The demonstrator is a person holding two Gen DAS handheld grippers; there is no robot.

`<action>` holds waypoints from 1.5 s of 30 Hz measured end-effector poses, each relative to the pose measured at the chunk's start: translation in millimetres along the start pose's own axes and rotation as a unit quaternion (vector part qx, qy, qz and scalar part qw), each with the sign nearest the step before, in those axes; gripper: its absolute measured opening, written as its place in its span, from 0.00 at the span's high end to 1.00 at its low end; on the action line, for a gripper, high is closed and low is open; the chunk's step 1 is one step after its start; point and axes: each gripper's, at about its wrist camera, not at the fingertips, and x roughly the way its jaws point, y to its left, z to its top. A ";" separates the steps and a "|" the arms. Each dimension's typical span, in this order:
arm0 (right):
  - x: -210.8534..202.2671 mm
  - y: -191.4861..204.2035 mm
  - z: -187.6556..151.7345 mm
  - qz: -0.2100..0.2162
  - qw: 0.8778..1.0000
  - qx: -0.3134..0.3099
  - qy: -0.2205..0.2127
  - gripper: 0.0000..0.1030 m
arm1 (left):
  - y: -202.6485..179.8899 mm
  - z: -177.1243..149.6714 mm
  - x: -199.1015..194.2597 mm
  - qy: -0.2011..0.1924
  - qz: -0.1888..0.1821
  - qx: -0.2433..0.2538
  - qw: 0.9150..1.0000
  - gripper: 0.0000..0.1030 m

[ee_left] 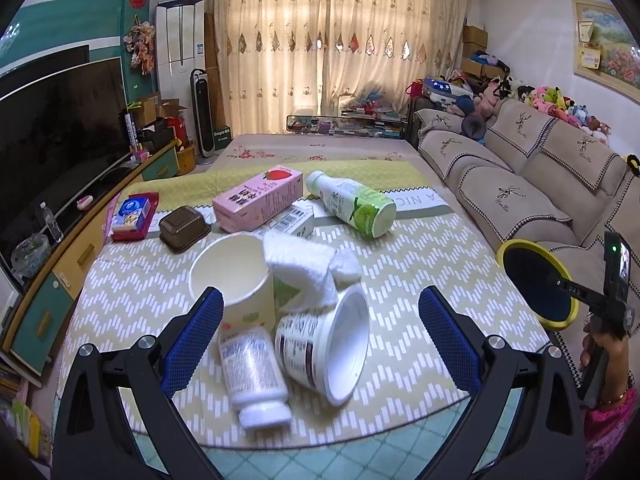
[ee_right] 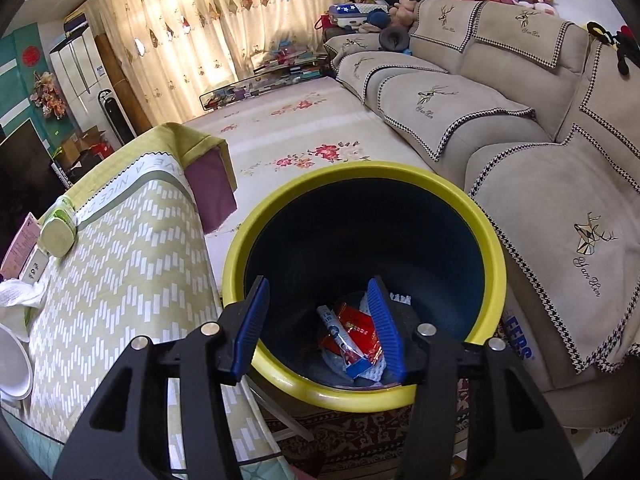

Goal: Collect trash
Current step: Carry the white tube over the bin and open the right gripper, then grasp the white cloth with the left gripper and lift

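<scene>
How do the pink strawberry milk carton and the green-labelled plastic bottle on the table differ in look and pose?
The pink strawberry milk carton is a flat-sided box with a strawberry picture; the green-labelled plastic bottle is round, with a white cap. The carton's strawberry end points away from the left wrist camera, while the bottle's base faces that camera and its cap points away. Both lie on their sides on the zigzag-patterned tablecloth, side by side.
</scene>
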 end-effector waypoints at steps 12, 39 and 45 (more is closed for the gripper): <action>5.4 2.2 -0.7 0.007 1.000 0.002 0.005 0.52 | 8.1 22.5 44.5 0.029 0.013 -0.013 0.999 0.27; 10.0 -3.8 -3.0 0.018 1.000 0.013 0.010 0.52 | -18.9 77.0 42.3 -0.018 -0.009 0.033 0.999 0.91; 5.3 -11.1 -1.5 0.018 1.000 0.020 0.006 0.52 | -44.3 92.7 22.7 -0.040 -0.034 0.052 0.997 0.91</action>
